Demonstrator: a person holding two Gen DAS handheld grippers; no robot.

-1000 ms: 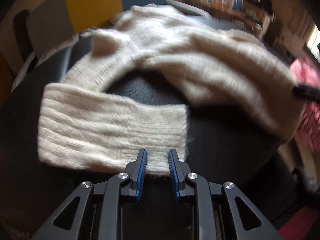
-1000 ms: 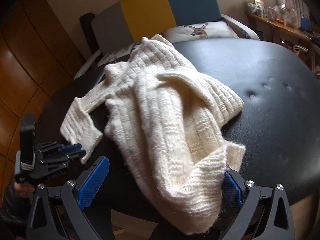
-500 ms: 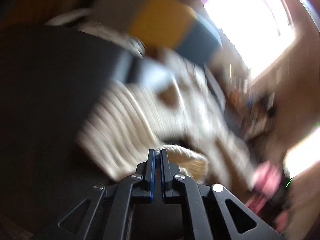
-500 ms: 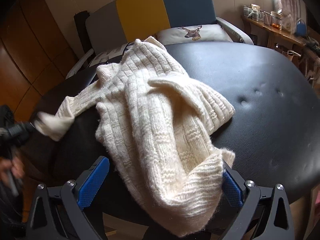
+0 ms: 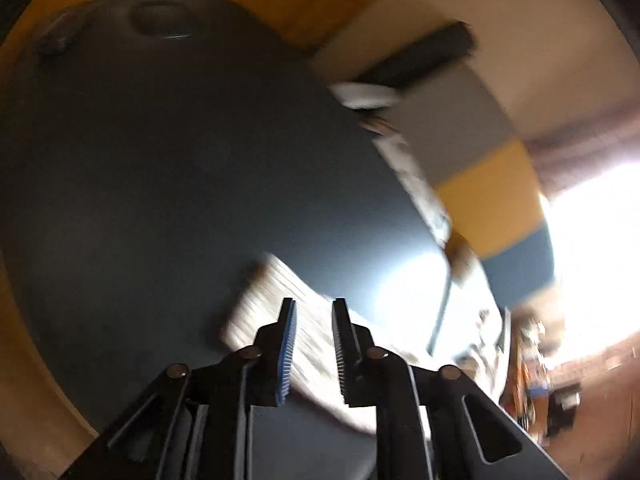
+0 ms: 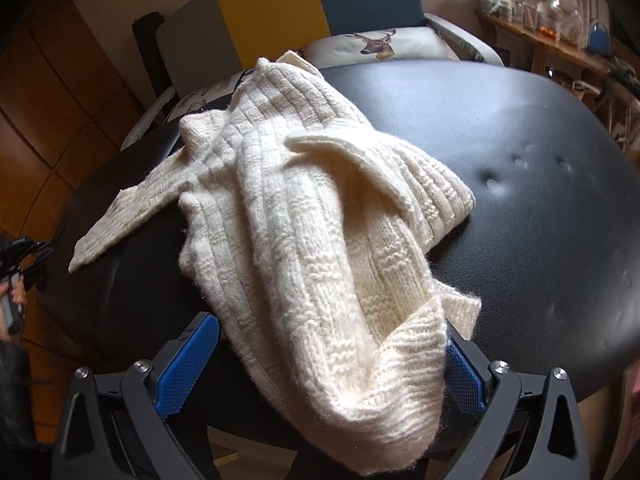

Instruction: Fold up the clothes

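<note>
On the black padded tabletop (image 6: 540,184) lies a cream knitted sweater (image 6: 304,220), bunched, its near end draped over the front edge. Right wrist view: sharp. Right hand-held gripper (image 6: 320,356) stands wide; blue ribbed pads sit either side of the hanging bundle of knit, the right pad touching it, the left pad apart from it. One sleeve (image 6: 120,216) runs out flat to the left, cuff near the tabletop's left edge. Left hand-held gripper (image 6: 24,256) appears small at the far left of this view, held by a hand (image 6: 12,296); it sits apart from the cuff.

Left wrist view: heavily motion-blurred. Left hand-held gripper (image 5: 314,340) shows a narrow gap between its fingers; pale ribbed knit (image 5: 280,304) lies beyond and between them, but whether they pinch it cannot be told. This view alone shows the tabletop's far bare expanse (image 5: 180,160).

Materials: sweater chunky rib and basket-weave, fuzzy; tabletop glossy leather-like, with tufted dimples. Behind it, a chair (image 6: 288,12) in grey, yellow and blue panels, carrying a cushion (image 6: 380,46) printed with a deer head. Some print shows on a sheet (image 6: 204,94) by the chair, not readable.
</note>
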